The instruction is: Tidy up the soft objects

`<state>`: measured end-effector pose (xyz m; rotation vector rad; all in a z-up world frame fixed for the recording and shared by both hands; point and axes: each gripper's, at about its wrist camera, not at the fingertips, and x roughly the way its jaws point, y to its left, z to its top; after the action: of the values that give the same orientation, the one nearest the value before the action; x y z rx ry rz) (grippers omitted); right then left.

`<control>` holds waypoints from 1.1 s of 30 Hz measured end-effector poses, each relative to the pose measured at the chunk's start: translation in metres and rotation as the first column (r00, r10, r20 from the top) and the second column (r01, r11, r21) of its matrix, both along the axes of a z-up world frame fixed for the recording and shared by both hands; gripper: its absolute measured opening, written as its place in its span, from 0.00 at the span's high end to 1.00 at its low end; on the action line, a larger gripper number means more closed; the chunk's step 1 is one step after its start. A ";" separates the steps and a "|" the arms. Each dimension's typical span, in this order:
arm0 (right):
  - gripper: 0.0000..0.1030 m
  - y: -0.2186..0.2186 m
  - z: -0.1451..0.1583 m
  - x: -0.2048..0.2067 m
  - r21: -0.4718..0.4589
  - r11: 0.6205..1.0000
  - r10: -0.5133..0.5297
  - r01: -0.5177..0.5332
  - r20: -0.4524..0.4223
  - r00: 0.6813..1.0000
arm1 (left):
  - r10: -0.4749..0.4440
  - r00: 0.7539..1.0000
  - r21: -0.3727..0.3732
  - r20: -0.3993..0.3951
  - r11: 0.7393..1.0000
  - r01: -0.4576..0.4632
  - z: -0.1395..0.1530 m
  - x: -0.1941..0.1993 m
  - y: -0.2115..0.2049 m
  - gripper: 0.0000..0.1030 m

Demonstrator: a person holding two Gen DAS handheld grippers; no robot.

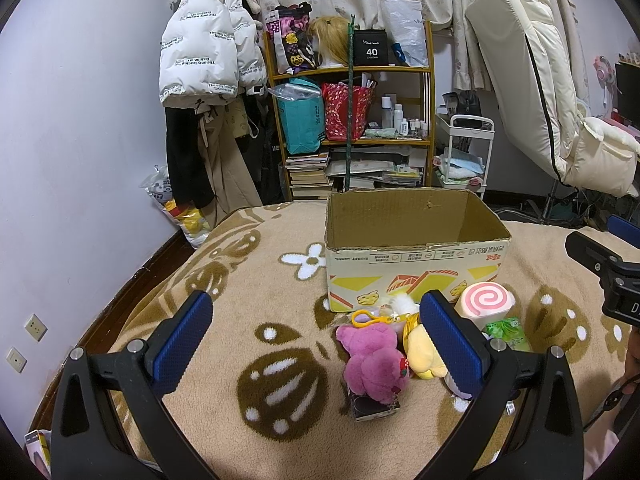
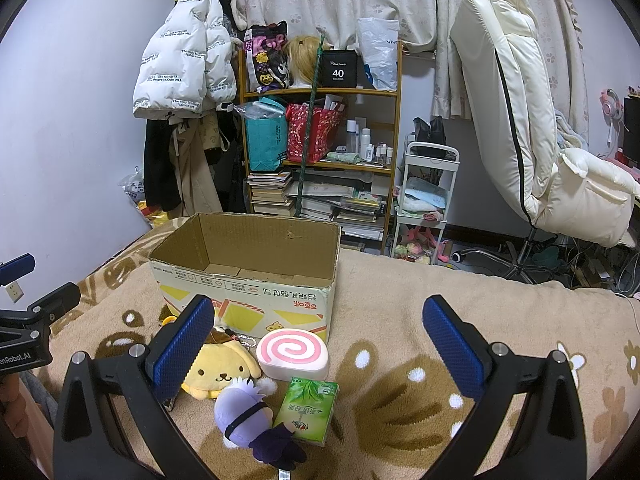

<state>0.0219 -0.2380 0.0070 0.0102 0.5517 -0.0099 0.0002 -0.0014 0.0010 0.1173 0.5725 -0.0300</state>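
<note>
An open cardboard box [image 1: 416, 268] [image 2: 244, 296] stands on the patterned blanket, and nothing shows inside it. In front of it lie a pink plush [image 1: 372, 360], a yellow dog plush [image 1: 424, 350] [image 2: 220, 368], a pink-swirl roll cushion [image 1: 486, 302] [image 2: 294, 354], a green tissue pack [image 1: 508, 332] [image 2: 308, 406] and a pale purple doll [image 2: 250, 414]. My left gripper [image 1: 316, 342] is open above the blanket, its right finger over the yellow plush. Open as well, my right gripper [image 2: 318, 346] hangs above the cushion and tissue pack, holding nothing.
The blanket [image 1: 248, 312] covers a bed whose left edge runs by the wall. Behind the box stand a cluttered wooden shelf [image 1: 352, 108], hanging coats [image 1: 208, 52], a white cart [image 2: 428, 188] and a cream chair [image 2: 532, 128].
</note>
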 end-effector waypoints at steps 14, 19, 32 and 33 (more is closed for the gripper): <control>0.00 0.001 -0.001 0.000 0.000 1.000 0.001 -0.001 -0.001 1.000 | 0.001 1.000 0.001 0.000 1.000 -0.001 0.000 0.000 0.000 0.01; 0.00 0.000 -0.001 0.000 0.001 1.000 0.001 -0.001 -0.001 1.000 | 0.001 1.000 0.002 -0.003 1.000 -0.001 -0.002 0.001 0.001 0.01; 0.00 0.000 -0.002 0.000 0.002 1.000 0.001 -0.001 -0.002 1.000 | 0.011 1.000 0.008 -0.020 1.000 -0.011 -0.018 0.005 0.008 0.01; 0.00 0.000 -0.002 0.000 0.002 1.000 0.001 -0.001 -0.002 1.000 | 0.011 1.000 0.008 -0.020 1.000 -0.011 -0.019 0.005 0.009 0.01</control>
<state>0.0222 -0.2379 0.0051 0.0115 0.5539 -0.0083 0.0049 0.0076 -0.0183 0.1214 0.5934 -0.0182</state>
